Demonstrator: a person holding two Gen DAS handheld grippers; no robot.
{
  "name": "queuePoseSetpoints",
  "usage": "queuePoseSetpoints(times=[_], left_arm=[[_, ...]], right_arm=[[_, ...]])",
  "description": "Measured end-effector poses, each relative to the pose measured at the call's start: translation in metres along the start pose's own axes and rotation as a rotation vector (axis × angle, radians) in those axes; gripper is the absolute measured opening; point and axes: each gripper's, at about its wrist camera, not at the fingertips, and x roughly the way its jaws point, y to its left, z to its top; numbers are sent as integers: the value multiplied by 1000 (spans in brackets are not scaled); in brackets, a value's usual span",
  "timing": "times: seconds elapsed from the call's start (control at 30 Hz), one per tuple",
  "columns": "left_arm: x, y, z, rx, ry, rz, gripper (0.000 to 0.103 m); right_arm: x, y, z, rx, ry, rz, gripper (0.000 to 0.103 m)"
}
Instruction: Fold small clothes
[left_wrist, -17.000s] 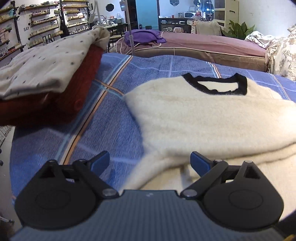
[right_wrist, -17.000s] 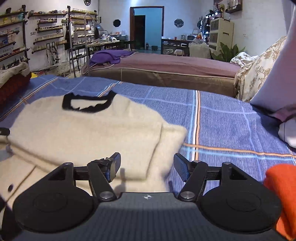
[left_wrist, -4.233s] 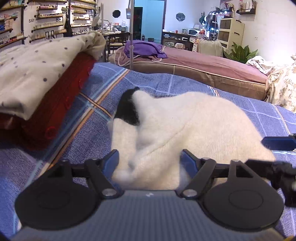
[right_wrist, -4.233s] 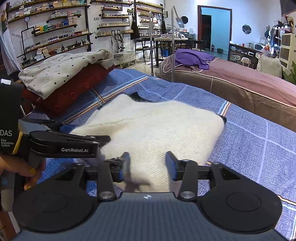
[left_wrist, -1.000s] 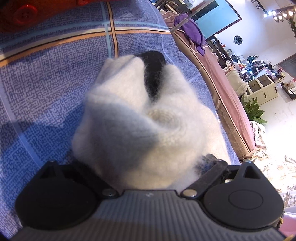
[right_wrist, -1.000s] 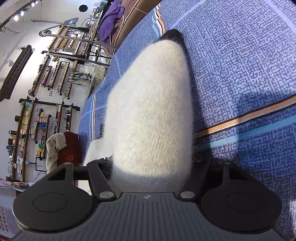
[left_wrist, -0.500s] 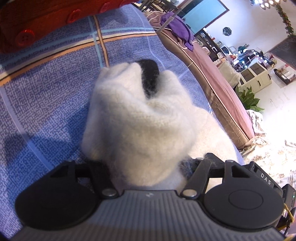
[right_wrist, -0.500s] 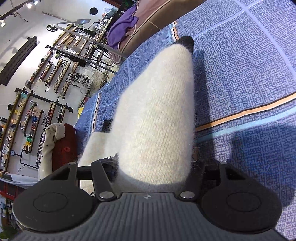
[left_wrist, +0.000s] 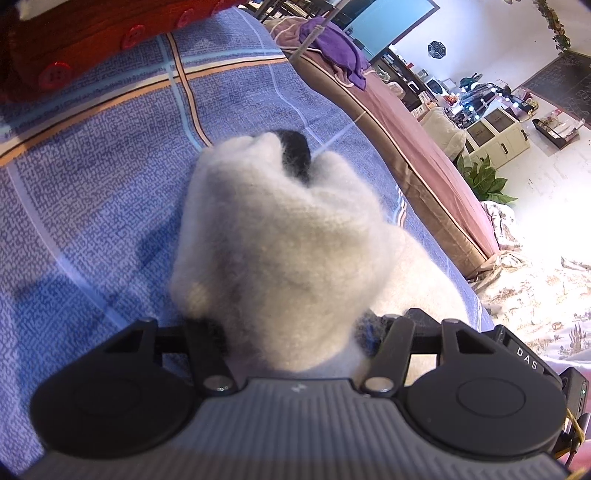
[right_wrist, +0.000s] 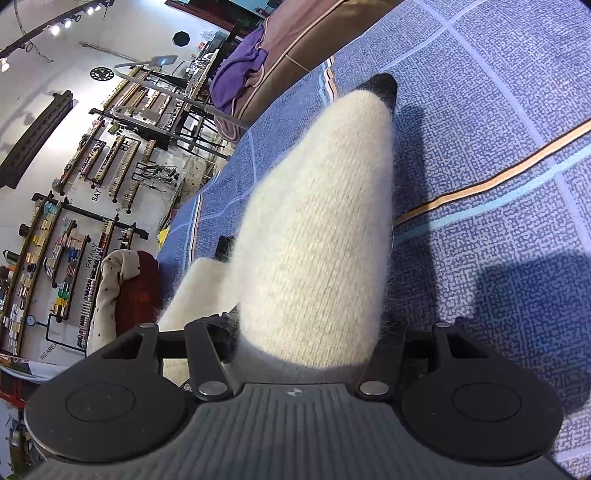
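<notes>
**Sweater lifted in both grippers, mid-carry**

Cream sweater (left_wrist: 280, 243) is off the bed and hanging from both grippers. Left gripper (left_wrist: 295, 332): fingers closed in on a bunched wad of knit, fabric fills the gap and spills forward over them, black neck trim (left_wrist: 293, 153) at the far end of the bundle. Right gripper (right_wrist: 306, 332): fingers pinched on the other edge, the sweater (right_wrist: 317, 229) runs ahead of them as a long smooth fold, black trim at its far tip. Fingertips on both are buried in wool, so grip depth can't be read, but both clearly hold cloth.

Blue plaid bedspread (left_wrist: 92, 184) lies below and beyond the fingers in both views; the garment throws a shadow on it, so I judge it's clear of the surface apart from maybe the trailing end. Red garment with buttons (left_wrist: 92, 33) sits far ahead-left of the left fingers; the same stack shows in the right view with a spotted cream cloth (right_wrist: 110, 280) on it.

Step, as I read it: folds look done, this is the carry of the folded piece, probably toward that stack.

Next move calls for: keep both grips at equal height and spacing so the fold doesn't open, lower flat, release both together. Risk: left side is bunched, may land lumpy and need smoothing.
</notes>
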Motion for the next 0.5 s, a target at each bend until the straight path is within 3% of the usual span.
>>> queuePoseSetpoints(times=[0.27, 0.5], left_arm=[[-14, -14, -28, 69, 13, -3, 57], [-39, -47, -60, 301, -54, 55, 54]], right_arm=[[-21, -6, -13, -3, -25, -13, 90], [-37, -11, -26, 3, -54, -24, 89]])
